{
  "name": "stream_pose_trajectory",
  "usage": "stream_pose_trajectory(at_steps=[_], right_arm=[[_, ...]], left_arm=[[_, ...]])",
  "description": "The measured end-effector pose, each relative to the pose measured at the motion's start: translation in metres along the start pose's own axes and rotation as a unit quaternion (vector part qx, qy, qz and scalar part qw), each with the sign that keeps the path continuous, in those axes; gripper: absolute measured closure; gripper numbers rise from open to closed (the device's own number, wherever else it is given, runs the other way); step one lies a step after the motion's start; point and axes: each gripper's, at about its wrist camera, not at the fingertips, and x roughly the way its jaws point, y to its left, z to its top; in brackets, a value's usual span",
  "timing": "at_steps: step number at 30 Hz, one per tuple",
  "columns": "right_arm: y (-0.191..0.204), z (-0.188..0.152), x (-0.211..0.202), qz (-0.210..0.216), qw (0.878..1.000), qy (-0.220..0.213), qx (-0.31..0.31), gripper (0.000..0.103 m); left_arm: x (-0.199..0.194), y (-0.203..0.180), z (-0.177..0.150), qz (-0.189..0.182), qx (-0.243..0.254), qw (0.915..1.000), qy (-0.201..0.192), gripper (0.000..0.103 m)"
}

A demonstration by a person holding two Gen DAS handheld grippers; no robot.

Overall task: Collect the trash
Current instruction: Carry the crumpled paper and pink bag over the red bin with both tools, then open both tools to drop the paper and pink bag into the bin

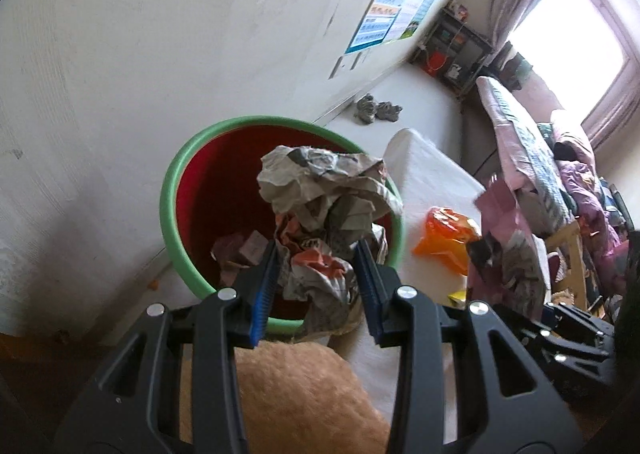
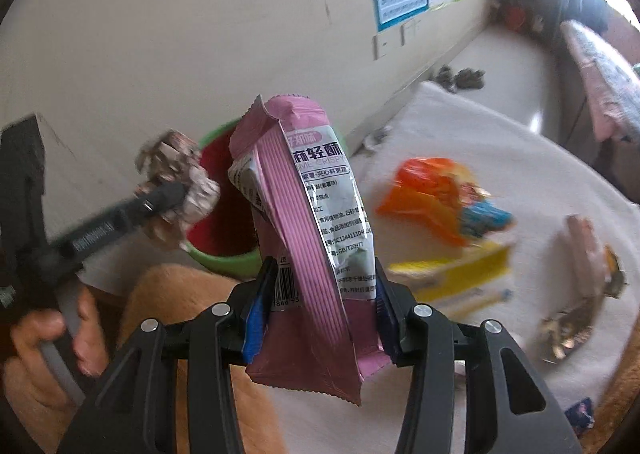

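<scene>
Wall: a pale wall (image 1: 140,53) runs behind everything, with a bright poster (image 1: 394,1) stuck on it.
Table: a round table under a white cloth (image 2: 500,157) carries the loose rubbish; its near edge shows an orange-brown fuzzy cover (image 1: 296,398).
Bin: a red bin with a green rim (image 1: 172,189) stands just beside the table, against the wall. A few scraps lie at the bottom of it.
Left gripper: the left gripper (image 1: 316,274) holds a crumpled newspaper ball (image 1: 328,197) between its blue pads (image 1: 264,294), clamped on the lower part of the wad. The ball hangs over the near rim of the bin, most of it above the red inside.
Right gripper: the right gripper (image 2: 320,318) holds a pink snack wrapper (image 2: 308,221) upright, the jaws pinched on its lower half. The wrapper stands over the table's edge, near the bin and not above it.
Hand: a hand (image 2: 44,338) wraps round the handle of the left tool, at the lower left of the right camera's view.
Orange bag: an orange snack bag (image 2: 432,193) lies on the cloth, apart from both grippers.
Yellow packet: a yellow packet (image 2: 456,270) lies just in front of the orange bag; it is blurred.
Other scraps: a shiny foil wrapper (image 2: 568,330) rests near the table's right edge.
</scene>
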Motion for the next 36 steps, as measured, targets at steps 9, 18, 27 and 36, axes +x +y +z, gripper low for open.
stream_pose_trajectory(at_steps=[9, 18, 27, 36], right_arm=[[0.017, 0.034, 0.021, -0.012, 1.000, -0.012, 0.006, 0.058], [0.020, 0.026, 0.019, -0.024, 0.999, -0.007, -0.024, 0.035], [0.020, -0.017, 0.058, -0.064, 0.987, 0.086, -0.118, 0.026], [0.034, -0.006, 0.050, -0.095, 0.983, 0.052, -0.150, 0.043]], left_arm=[[0.016, 0.010, -0.005, 0.016, -0.006, 0.9998, 0.014, 0.067], [0.015, 0.001, 0.004, 0.028, 0.012, 0.9995, 0.005, 0.063], [0.023, -0.002, 0.002, 0.030, 0.013, 0.9994, 0.013, 0.063], [0.014, 0.012, 0.006, 0.043, -0.005, 0.9991, -0.006, 0.063]])
